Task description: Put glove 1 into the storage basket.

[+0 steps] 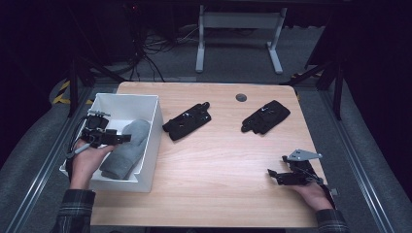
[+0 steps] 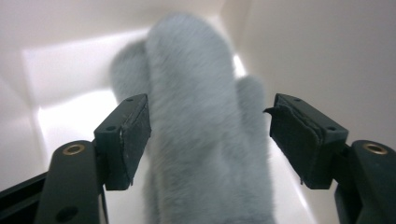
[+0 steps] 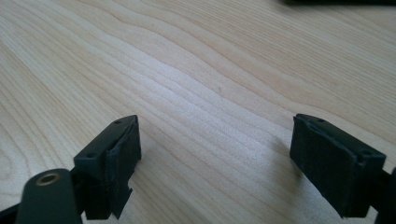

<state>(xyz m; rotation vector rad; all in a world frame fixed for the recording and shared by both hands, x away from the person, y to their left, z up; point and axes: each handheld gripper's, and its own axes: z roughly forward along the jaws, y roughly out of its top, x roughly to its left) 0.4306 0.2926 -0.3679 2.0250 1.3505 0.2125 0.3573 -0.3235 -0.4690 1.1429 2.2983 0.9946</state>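
Note:
A grey fuzzy mitten [image 1: 126, 148] lies lengthwise in a white box [image 1: 153, 145] at the table's left edge. My left gripper [image 1: 127, 138] hangs inside the box just above it. In the left gripper view the mitten [image 2: 201, 140] runs up between the jaws of that gripper [image 2: 210, 116], which stand apart on either side of it without pressing: open. My right gripper [image 1: 270, 174] rests low at the table's front right, and its own view shows it [image 3: 215, 135] open over bare wood with nothing between the pads.
Two black gloves lie on the wooden table [image 1: 218, 160], one [image 1: 187, 121] just right of the box, the other [image 1: 266, 117] toward the back right. A round grommet [image 1: 241, 97] sits near the far edge. A desk frame stands on the floor beyond.

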